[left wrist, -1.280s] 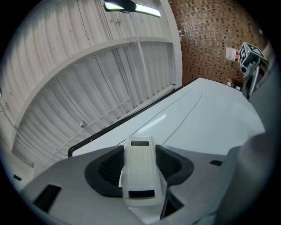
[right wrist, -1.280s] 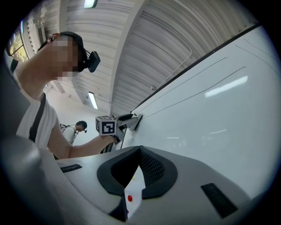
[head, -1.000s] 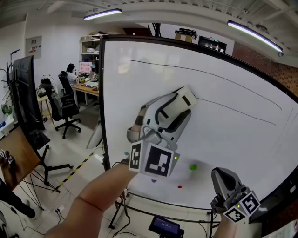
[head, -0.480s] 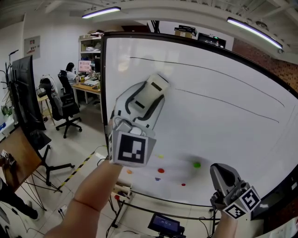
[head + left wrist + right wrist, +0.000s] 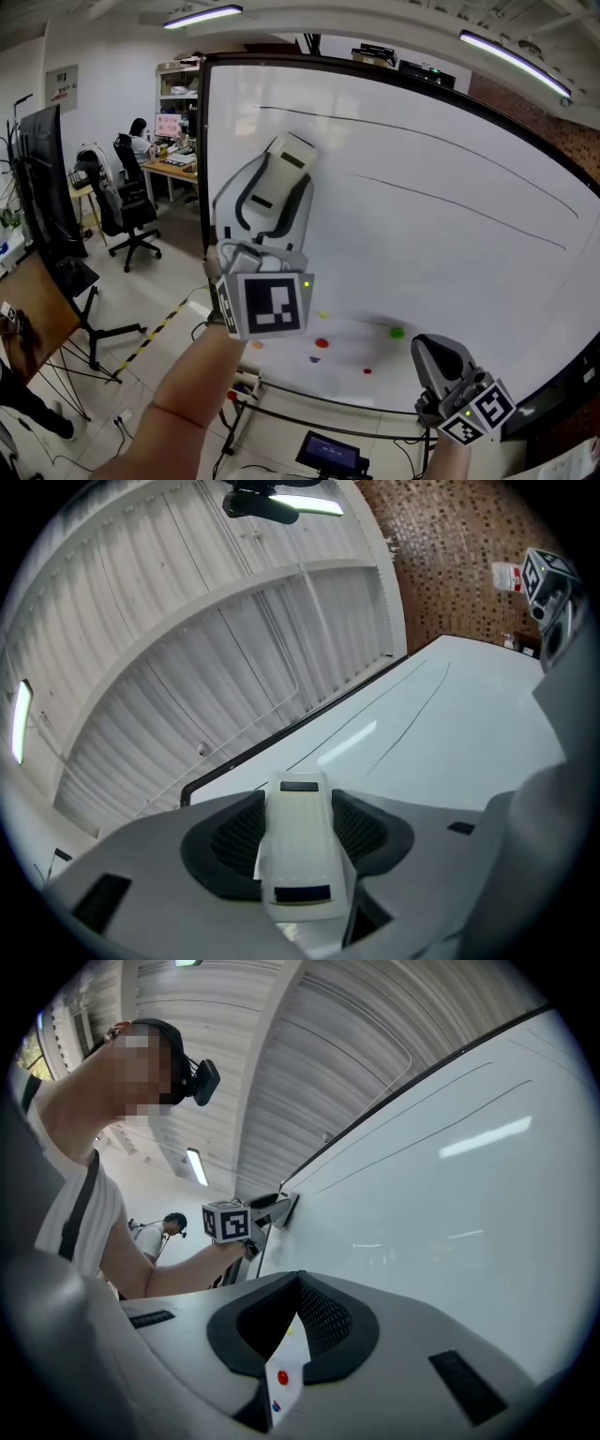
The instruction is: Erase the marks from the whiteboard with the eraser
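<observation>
The left gripper (image 5: 272, 202) squeezes the eraser (image 5: 289, 155) flat on the whiteboard (image 5: 441, 281) at 10 o'clock, to rub off the lines (image 5: 459, 208). The right gripper (image 5: 439, 361) hangs at 5 o'clock, jaws closed on nothing.

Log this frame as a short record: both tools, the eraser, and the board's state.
left hand-held gripper: shut on the eraser, held against the whiteboard at its upper left
right hand-held gripper: shut, nothing between the jaws, low at the board's bottom right
marks on board: two long black lines, upper and lower
other: coloured dots near the bottom edge
</observation>
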